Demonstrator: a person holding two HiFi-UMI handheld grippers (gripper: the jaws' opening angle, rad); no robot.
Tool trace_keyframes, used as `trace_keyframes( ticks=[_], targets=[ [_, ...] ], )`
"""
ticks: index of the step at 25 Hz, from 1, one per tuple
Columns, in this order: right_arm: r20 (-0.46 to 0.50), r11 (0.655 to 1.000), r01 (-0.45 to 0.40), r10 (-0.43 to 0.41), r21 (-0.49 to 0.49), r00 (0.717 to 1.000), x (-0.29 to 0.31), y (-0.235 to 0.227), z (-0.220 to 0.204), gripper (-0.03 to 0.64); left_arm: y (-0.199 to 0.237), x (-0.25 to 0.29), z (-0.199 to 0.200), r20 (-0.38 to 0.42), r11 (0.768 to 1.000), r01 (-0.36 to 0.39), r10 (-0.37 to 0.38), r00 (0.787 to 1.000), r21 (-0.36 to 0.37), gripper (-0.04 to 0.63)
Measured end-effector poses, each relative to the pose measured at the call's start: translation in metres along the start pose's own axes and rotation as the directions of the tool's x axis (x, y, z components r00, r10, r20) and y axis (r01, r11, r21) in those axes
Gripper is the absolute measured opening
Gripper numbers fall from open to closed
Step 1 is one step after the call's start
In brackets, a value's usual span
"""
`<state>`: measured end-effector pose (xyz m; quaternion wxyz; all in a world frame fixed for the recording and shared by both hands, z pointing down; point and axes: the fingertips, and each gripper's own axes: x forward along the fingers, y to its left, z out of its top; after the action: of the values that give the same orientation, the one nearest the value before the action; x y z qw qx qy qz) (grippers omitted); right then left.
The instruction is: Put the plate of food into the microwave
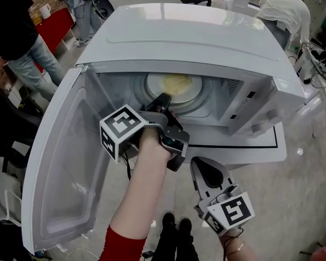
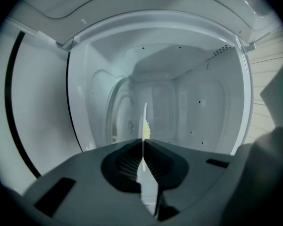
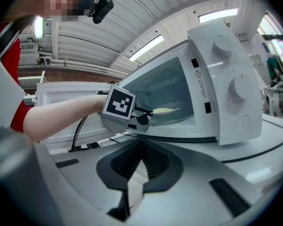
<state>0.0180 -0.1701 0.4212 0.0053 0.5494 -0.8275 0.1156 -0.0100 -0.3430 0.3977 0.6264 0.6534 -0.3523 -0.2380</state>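
The white microwave [image 1: 195, 37] stands with its door [image 1: 60, 162] swung wide to the left. Inside on the glass turntable lies the white plate [image 1: 176, 85] with pale yellow food. My left gripper [image 1: 164, 99] reaches into the cavity, shut on the plate's near rim. In the left gripper view the plate [image 2: 144, 121] runs edge-on between the closed jaws of the left gripper [image 2: 142, 149]. My right gripper [image 1: 198, 165] hangs below the microwave's front, shut and empty. The right gripper view shows the right gripper [image 3: 141, 147] with its jaws closed, and beyond it the left gripper [image 3: 148, 112] at the plate [image 3: 164, 111].
The control panel with two knobs [image 3: 221, 46] is on the microwave's right side. The microwave rests on a white table [image 1: 261, 145] with a black outline. People stand at the back left [image 1: 22, 31] and back right [image 1: 285, 10]. The person's shoes [image 1: 174, 224] show below.
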Motion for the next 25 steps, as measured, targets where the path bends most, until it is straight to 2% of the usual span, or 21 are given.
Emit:
trace_keyframes(
  ticks=[8,12,22,25],
  targets=[
    [-0.009,1.0,0.008,-0.008,0.013,1.0,0.0,-0.009,0.004,0.015,0.0,0.01,-0.003,0.006,0.998,-0.055,0.055,0.998,-0.029,0.02],
    [0.044,1.0,-0.003,0.003,-0.011,0.999,0.003,-0.01,0.018,0.015,0.003,0.011,-0.005,0.011,0.995,-0.083,0.084,0.996,-0.06,0.02],
    [0.043,1.0,-0.005,0.005,-0.003,0.999,0.004,-0.012,0.022,0.015,0.003,0.015,-0.004,0.011,0.99,-0.122,0.124,0.992,-0.075,0.028],
    [0.02,1.0,-0.002,0.002,0.008,1.0,0.004,-0.013,0.018,0.015,0.0,0.016,-0.003,0.012,0.99,-0.12,0.121,0.993,-0.076,0.07]
  ],
)
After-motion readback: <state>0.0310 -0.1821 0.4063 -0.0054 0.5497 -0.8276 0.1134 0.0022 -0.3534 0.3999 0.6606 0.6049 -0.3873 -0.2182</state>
